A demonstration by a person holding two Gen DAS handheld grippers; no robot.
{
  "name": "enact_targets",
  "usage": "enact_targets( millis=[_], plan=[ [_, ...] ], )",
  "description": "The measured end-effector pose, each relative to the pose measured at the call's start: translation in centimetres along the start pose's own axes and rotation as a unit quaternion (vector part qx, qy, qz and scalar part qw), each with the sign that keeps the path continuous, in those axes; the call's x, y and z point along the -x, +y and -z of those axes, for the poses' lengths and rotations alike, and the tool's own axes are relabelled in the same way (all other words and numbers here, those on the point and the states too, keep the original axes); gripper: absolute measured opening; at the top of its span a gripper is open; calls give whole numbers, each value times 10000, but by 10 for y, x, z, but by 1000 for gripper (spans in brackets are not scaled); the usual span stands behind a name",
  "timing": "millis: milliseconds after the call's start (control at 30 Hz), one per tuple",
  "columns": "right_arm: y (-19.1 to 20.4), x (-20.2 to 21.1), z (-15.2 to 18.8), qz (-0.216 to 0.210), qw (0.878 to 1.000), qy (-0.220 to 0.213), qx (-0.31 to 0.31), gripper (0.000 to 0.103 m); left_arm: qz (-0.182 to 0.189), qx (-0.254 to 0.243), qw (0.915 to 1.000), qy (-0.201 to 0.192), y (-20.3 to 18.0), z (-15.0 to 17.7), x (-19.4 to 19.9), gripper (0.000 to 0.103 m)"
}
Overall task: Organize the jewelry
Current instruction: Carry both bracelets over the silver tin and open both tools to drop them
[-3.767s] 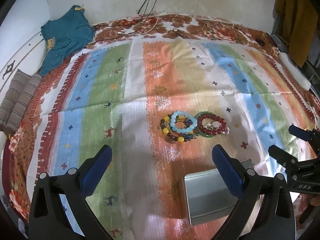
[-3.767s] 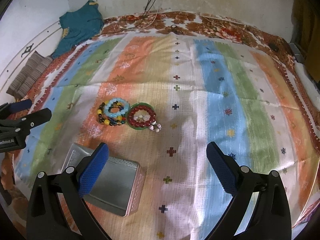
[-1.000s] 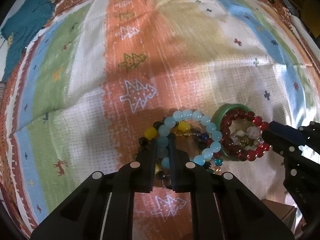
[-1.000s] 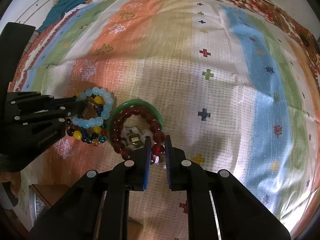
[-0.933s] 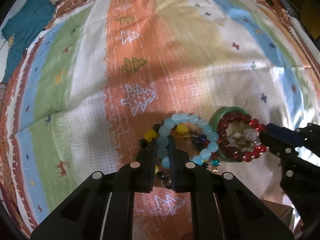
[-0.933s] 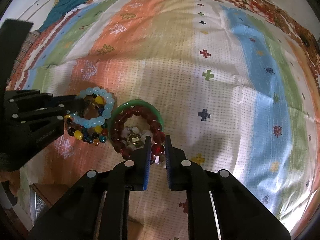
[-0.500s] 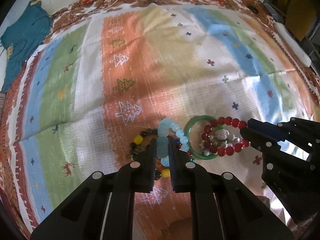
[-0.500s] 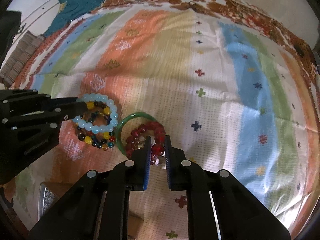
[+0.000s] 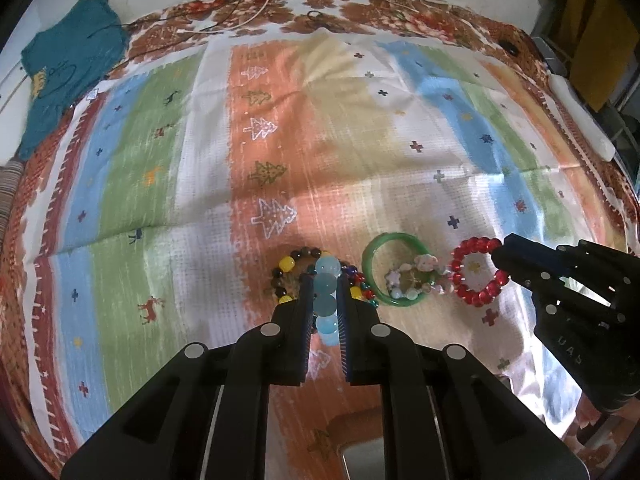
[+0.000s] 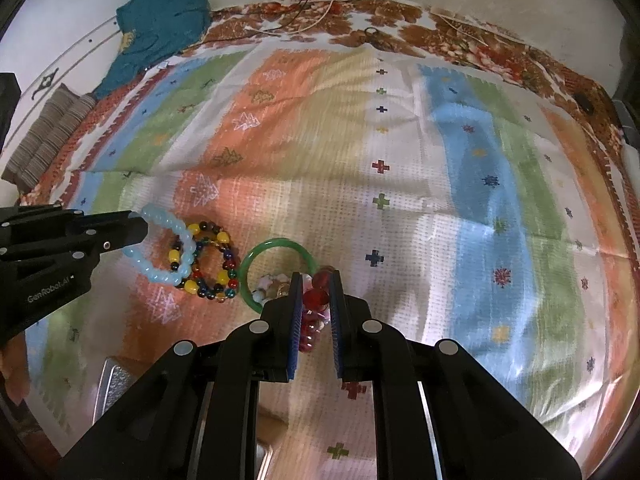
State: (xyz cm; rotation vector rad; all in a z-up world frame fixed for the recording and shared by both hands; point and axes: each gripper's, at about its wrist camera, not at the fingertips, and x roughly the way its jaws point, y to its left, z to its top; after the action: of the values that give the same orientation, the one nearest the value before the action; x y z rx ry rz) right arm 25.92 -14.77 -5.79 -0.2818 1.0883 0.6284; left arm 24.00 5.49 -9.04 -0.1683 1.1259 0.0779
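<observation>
My left gripper point(image 9: 323, 280) is shut on a light blue bead bracelet point(image 9: 326, 288), lifted above the cloth; it hangs as a ring in the right wrist view point(image 10: 168, 246). My right gripper point(image 10: 316, 280) is shut on a red bead bracelet point(image 10: 314, 300), seen as a red ring in the left wrist view point(image 9: 476, 276). A green bangle point(image 9: 396, 268) with a small charm bracelet point(image 9: 416, 280) inside it lies on the striped cloth point(image 9: 280, 140). Multicoloured bead bracelets point(image 10: 212, 260) lie to its left.
A metal tin point(image 10: 116, 384) sits at the near edge, partly hidden behind the grippers. A teal garment point(image 9: 64, 68) and cables point(image 9: 256, 4) lie at the far edge. A folded striped cloth point(image 10: 44, 144) lies far left.
Both grippers have lifted and drawn back. The blue bracelet has come off the multicoloured ones, and the red bracelet has come off the green bangle.
</observation>
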Motion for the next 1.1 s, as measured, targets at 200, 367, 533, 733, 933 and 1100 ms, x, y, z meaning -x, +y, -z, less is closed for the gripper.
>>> enact_targets(
  millis=[200,367,533,733,933,1100],
  plan=[
    [3,14,5,-67,9999,-96,29,14,116,46,9997,-207,-1,3,21,11],
    [8,26,8,-117,9997,-199,52,14,206,98,9993,-304,-3,10,35,11],
    [10,35,14,-144,9996,-238,61,14,280,8,9987,-420,-10,18,50,11],
    [14,50,20,-249,9991,-349,64,14,400,-36,9978,-521,-16,27,65,11],
    [18,64,27,-314,9984,-454,121,14,484,-109,9970,-599,-22,37,78,11],
    [22,73,32,-388,9978,-516,169,14,598,-143,9957,-696,-26,45,91,11]
  ],
)
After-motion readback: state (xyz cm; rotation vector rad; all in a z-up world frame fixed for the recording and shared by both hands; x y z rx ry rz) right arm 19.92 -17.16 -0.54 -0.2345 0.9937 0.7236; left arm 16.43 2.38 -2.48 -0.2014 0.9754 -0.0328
